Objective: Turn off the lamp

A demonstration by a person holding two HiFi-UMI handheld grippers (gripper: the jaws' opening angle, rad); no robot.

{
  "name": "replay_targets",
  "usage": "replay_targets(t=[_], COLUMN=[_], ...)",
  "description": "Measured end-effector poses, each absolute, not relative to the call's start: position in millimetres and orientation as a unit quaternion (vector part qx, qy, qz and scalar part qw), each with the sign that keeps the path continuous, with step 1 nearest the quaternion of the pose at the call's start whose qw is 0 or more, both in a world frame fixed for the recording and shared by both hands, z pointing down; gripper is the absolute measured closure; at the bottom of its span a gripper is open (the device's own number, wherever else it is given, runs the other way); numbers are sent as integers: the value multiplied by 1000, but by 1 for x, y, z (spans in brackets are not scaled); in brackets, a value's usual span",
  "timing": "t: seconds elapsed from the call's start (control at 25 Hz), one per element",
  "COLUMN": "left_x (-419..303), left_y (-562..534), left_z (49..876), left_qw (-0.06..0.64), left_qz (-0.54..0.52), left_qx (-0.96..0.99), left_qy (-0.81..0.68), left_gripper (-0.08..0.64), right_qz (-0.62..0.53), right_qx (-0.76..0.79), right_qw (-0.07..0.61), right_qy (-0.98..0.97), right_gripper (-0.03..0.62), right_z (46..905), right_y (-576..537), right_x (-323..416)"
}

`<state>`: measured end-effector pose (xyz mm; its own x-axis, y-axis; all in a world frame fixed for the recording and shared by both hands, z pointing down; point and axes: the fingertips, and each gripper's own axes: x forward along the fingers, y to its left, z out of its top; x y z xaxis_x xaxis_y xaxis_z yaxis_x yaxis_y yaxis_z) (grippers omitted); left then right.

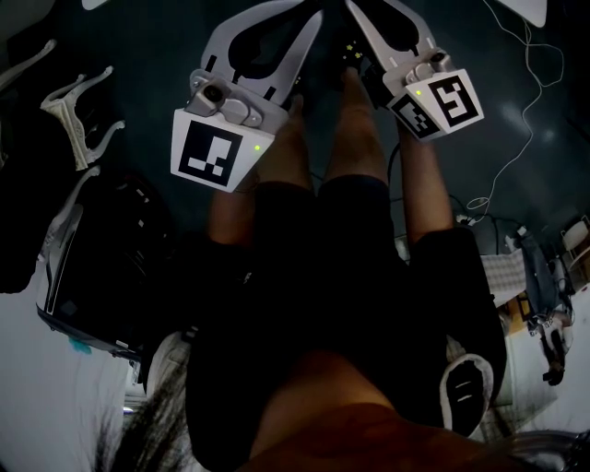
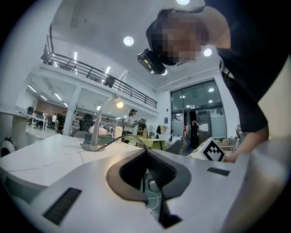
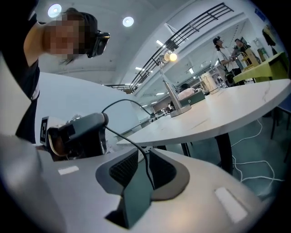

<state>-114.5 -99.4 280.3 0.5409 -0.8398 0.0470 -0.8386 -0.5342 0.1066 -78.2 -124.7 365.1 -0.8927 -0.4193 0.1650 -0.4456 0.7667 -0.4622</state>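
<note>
The lamp (image 2: 96, 129) stands on a white table (image 2: 41, 152), its bulb lit; the right gripper view shows the lamp (image 3: 174, 93) far off on that table (image 3: 236, 109). My left gripper (image 2: 145, 152) is shut. A black cable (image 2: 122, 139) arcs to its tips, and I cannot tell whether it is pinched. My right gripper (image 3: 144, 152) is open by a narrow gap, with a thin black cable (image 3: 146, 166) running loosely through it. In the head view, the left gripper (image 1: 313, 23) and right gripper (image 1: 355, 14) sit side by side above the person's knees.
A white cord (image 1: 525, 92) trails over the dark floor. A black case (image 1: 101, 267) and white hangers (image 1: 78, 111) lie at the left. A table leg (image 3: 223, 145) is ahead of the right gripper. People (image 2: 131, 120) stand far behind the lamp.
</note>
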Motion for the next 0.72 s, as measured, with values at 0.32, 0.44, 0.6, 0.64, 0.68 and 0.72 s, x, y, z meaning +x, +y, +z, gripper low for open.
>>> replay_targets(t=[0.32, 0.44, 0.6, 0.64, 0.68, 0.72], left_x=[-122, -124, -123, -123, -123, -123], left_y=[-94, -93, -91, -92, -92, -92], left_z=[261, 257, 258, 260, 261, 262], left_qw=[36, 33, 36, 35, 35, 35], left_qz=[-6, -12, -16, -14, -12, -10], left_qx=[888, 887, 889, 890, 890, 889], left_qy=[-458, -460, -456, -455, -455, -456], left_gripper=[548, 548, 547, 548, 547, 547], right_qz=[233, 234, 238, 236, 237, 239], right_qx=[226, 223, 226, 227, 228, 224], right_qw=[45, 41, 37, 41, 45, 45], right_qy=[-945, -945, -944, -944, -943, -944], right_gripper=[543, 543, 543, 543, 550, 563], right_z=[370, 370, 371, 372, 374, 374], right_y=[-125, -127, -129, -129, -130, -128], right_x=[-97, -105, -110, -110, -110, -110])
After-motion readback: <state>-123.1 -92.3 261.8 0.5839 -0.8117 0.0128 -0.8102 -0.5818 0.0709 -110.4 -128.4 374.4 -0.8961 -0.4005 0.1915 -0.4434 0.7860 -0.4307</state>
